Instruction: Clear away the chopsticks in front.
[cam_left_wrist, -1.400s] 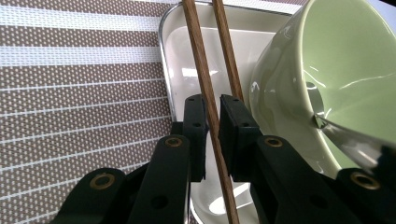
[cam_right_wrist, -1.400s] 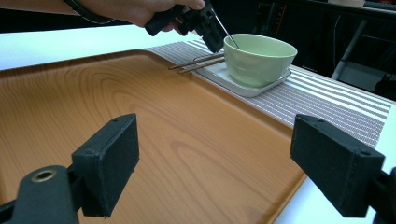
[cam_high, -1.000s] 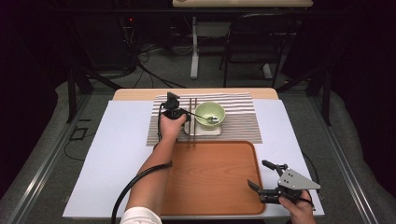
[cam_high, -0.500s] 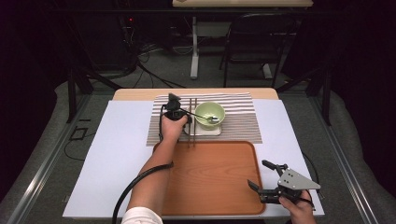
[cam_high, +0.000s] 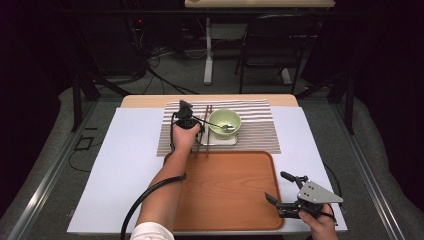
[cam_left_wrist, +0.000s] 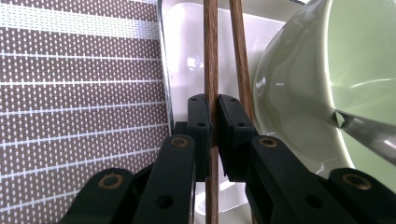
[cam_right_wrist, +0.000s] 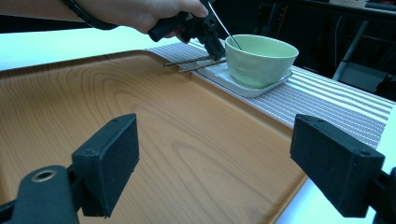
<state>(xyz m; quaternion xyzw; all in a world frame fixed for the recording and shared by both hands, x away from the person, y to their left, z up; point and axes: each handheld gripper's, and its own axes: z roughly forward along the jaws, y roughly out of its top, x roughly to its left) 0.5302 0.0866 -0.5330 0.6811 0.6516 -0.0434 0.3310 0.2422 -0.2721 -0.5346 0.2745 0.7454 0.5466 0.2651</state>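
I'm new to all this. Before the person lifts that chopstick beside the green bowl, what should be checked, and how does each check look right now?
1. Left tongs closed on one chopstick, having just tightened: ok.
2. Second chopstick outside the grip: ok.
3. Both chopsticks rest across the white plate; whether the free one will stay put: cannot tell.
4. Green bowl upright, spoon inside, close beside the grip: ok, but tight.
5. Wooden tray has bare room: ok.
6. Right tongs open, holding nothing, at the tray's near right corner: ok.

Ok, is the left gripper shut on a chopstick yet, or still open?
Shut. In the left gripper view the left gripper has its pads pressed on one chopstick; its jaws have just been closing. The second chopstick lies outside them.
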